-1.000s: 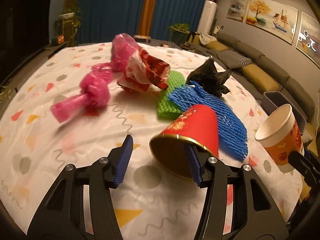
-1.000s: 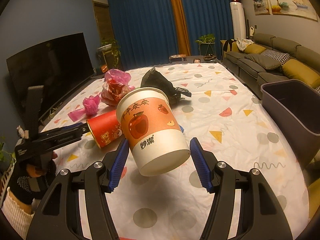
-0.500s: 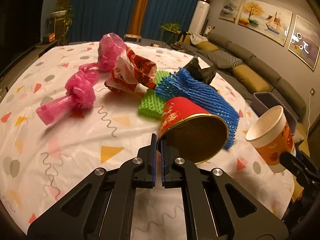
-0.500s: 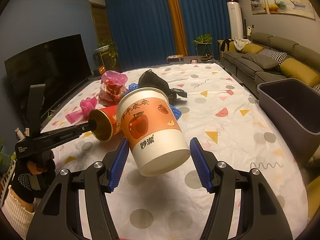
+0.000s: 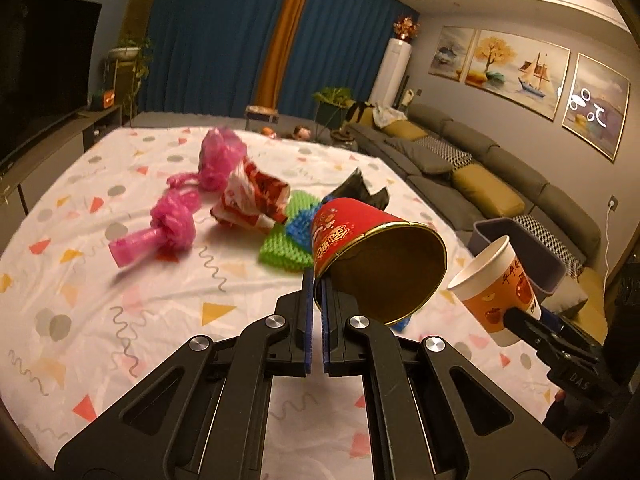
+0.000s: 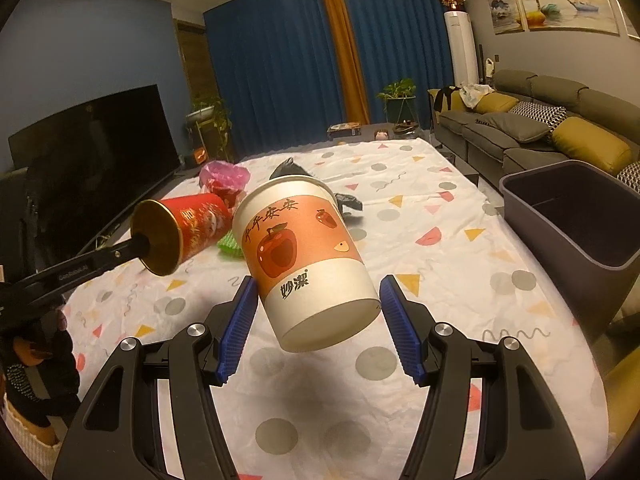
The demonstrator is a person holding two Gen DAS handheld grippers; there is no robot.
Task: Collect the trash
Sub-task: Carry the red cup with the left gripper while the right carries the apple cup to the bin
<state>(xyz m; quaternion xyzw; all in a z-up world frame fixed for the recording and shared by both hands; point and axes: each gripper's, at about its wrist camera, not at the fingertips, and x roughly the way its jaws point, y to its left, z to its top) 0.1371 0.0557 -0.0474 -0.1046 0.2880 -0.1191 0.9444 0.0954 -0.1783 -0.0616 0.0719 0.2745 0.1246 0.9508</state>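
My left gripper [image 5: 316,292] is shut on the rim of a red paper cup [image 5: 360,248] and holds it on its side above the table; the cup also shows in the right wrist view [image 6: 184,228]. My right gripper [image 6: 314,308] is shut on an orange and white apple-print paper cup [image 6: 304,256], held tilted in the air; it also shows in the left wrist view [image 5: 496,280]. On the table lie a pink plastic bag [image 5: 172,216], a red and white wrapper [image 5: 252,200], green foam netting [image 5: 284,248], blue foam netting [image 5: 298,228] and a black bag [image 5: 356,192].
A grey bin [image 6: 576,208] stands off the table's right edge, open and dark inside. The table carries a white patterned cloth [image 6: 420,208]. A sofa [image 6: 532,128] runs along the right wall and a TV [image 6: 88,148] stands at the left.
My left gripper closed on the red cup's rim and lifted it off the table. My right gripper has kept hold of the apple cup and risen a little.
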